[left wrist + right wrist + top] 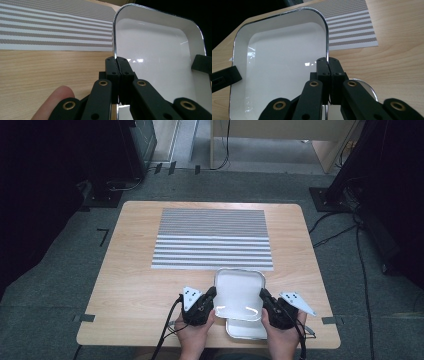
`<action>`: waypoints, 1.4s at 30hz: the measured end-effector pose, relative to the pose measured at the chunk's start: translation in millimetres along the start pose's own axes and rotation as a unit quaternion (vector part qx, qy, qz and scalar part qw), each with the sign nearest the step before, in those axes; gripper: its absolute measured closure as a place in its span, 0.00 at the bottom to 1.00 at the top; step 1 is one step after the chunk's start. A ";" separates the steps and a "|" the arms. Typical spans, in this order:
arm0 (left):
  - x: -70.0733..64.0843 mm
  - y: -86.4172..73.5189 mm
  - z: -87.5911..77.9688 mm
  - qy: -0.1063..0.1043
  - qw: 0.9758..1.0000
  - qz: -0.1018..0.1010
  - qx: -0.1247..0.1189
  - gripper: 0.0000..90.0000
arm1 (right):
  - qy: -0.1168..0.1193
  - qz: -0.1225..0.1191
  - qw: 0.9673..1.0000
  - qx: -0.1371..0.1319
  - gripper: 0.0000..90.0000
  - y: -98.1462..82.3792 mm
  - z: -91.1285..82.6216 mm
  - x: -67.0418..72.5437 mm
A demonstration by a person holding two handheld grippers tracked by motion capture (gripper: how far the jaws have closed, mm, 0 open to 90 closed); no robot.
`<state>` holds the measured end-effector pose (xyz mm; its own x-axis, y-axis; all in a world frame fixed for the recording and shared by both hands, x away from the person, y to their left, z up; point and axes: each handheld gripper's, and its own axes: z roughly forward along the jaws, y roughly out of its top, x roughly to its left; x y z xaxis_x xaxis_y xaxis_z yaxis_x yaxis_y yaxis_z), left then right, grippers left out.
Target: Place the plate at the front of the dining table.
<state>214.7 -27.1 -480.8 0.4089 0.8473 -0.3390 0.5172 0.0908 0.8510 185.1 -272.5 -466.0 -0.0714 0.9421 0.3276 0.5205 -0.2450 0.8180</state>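
So both claws were clamped down at this point. From my seat, the left gripper (212, 295) had its jaws pinched fully together on the left rim of the white tray (239, 290), and the right gripper (264, 296) was doing the same thing on the opposite rim. In the left gripper view the two black jaws met right on the shiny metal edge of the tray (160, 50), no gap I could see between the pads and the rim. Same story in the right gripper view, jaws closed on the chrome-looking edge with the tray's white inside (284, 57) spread out to the left of them.

The tray itself was up off the wooden table (135, 280), held between the two grippers near the person's edge, tilted a bit so the far end sat higher. Right under it sat a second tray (246, 330), same kind of rounded shape, lying flat on the table between the two hands. You could catch a sliver of its rim (364, 83) just behind the right jaws too.

Beyond the lifted tray was the striped placemat (212, 237), grey and white bands, flat in the middle of the table and clear of the tray.

As for brands or writing: couldn't read anything on the tray, the mat or the grippers.
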 end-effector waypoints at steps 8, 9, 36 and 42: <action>13.3 12.6 -1.0 0.010 1.000 -0.002 -0.012 1.00 | 0.012 -0.009 1.000 -0.002 1.00 10.7 13.3 12.5; 15.7 14.8 -1.0 0.012 1.000 -0.002 -0.014 1.00 | 0.014 -0.010 1.000 -0.002 0.99 12.7 15.3 14.5; 71.1 70.2 29.1 0.044 0.998 -0.016 -0.030 1.00 | 0.042 -0.029 0.999 0.010 0.99 66.9 91.6 50.4; 81.0 76.8 42.9 0.050 0.998 -0.028 -0.024 1.00 | 0.044 -0.023 0.999 0.022 0.99 74.3 110.2 50.6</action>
<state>319.9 26.1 -460.1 0.3020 0.8882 -0.3463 0.5002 0.1617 0.8507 313.9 -217.8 -440.7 -0.1691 0.9283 0.3313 0.5516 -0.1894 0.8123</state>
